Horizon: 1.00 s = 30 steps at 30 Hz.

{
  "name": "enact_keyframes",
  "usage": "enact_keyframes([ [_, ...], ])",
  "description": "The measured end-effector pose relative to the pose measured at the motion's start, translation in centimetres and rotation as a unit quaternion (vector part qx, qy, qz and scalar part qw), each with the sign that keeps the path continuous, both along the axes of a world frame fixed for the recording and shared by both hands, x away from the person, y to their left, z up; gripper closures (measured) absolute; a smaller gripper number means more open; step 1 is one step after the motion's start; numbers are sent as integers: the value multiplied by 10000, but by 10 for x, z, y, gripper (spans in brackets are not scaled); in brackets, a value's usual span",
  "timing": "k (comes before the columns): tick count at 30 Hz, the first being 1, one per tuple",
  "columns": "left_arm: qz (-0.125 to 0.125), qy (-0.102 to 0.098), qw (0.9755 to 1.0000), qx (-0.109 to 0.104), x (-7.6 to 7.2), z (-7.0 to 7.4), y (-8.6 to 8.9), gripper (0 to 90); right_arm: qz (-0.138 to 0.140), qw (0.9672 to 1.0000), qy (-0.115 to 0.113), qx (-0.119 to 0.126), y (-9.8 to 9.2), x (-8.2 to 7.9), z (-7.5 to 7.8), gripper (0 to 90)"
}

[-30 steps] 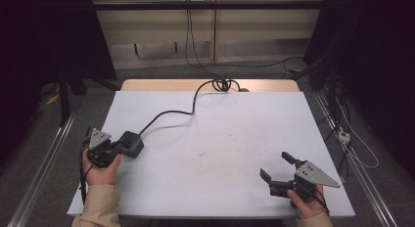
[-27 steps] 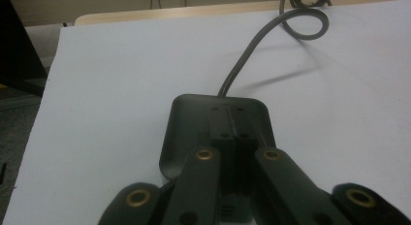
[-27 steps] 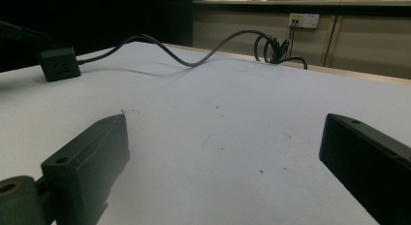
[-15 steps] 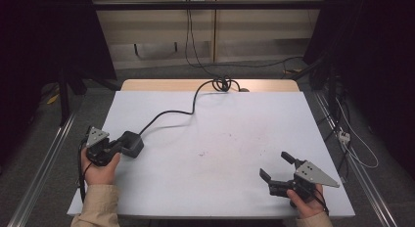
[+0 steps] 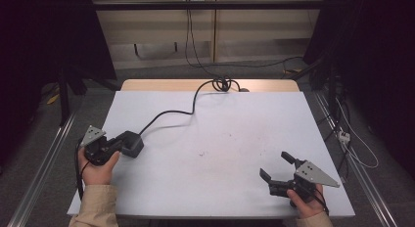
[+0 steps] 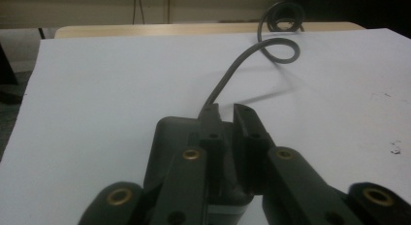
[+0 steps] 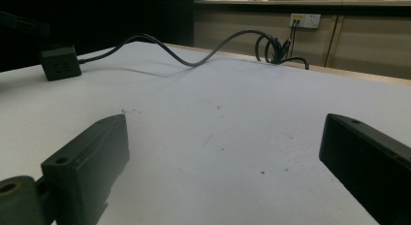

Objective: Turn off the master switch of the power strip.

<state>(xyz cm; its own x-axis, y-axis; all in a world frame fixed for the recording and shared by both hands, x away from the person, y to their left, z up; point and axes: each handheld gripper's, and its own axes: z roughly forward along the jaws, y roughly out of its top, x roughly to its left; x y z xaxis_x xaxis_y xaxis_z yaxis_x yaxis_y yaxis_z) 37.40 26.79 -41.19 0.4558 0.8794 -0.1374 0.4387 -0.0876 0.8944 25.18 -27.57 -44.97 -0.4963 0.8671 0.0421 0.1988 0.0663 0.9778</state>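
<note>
A dark grey, box-shaped plastic power adapter (image 5: pixel 131 143) is seen at about nine o'clock on the white table (image 5: pixel 220 139), its black cable (image 5: pixel 169 114) trailing toward twelve o'clock, where it is coiled at the far edge. The left gripper (image 6: pixel 228 137) is set over the adapter with its jaws close together, and they have just been opening slightly; whether the pads press on the casing cannot be told. If the grip is loosened further, the adapter could be dragged sideways by the stiff cable. The left hand (image 5: pixel 98 168) is laid low, pointing toward three o'clock. The right gripper (image 5: pixel 276 166) is held at five o'clock, spread wide and empty.
</note>
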Motion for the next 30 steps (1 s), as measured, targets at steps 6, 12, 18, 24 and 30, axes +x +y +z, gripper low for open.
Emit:
enact_keyframes([
  [6,-119,5,9999,25,1,3,-3,674,5,10000,-1,-4,0,0,0,38],
  [12,-233,-33,9997,-70,1,7,-5,526,-2,10000,2,11,0,0,0,37],
  [18,-394,17,9991,-160,2,7,-6,412,7,10000,-3,10,0,0,0,38],
  [24,-419,26,9990,-148,1,8,-8,281,2,10000,0,15,0,0,0,37],
  [30,-359,45,9991,-237,2,9,-7,111,5,10000,-4,7,0,0,0,37],
])
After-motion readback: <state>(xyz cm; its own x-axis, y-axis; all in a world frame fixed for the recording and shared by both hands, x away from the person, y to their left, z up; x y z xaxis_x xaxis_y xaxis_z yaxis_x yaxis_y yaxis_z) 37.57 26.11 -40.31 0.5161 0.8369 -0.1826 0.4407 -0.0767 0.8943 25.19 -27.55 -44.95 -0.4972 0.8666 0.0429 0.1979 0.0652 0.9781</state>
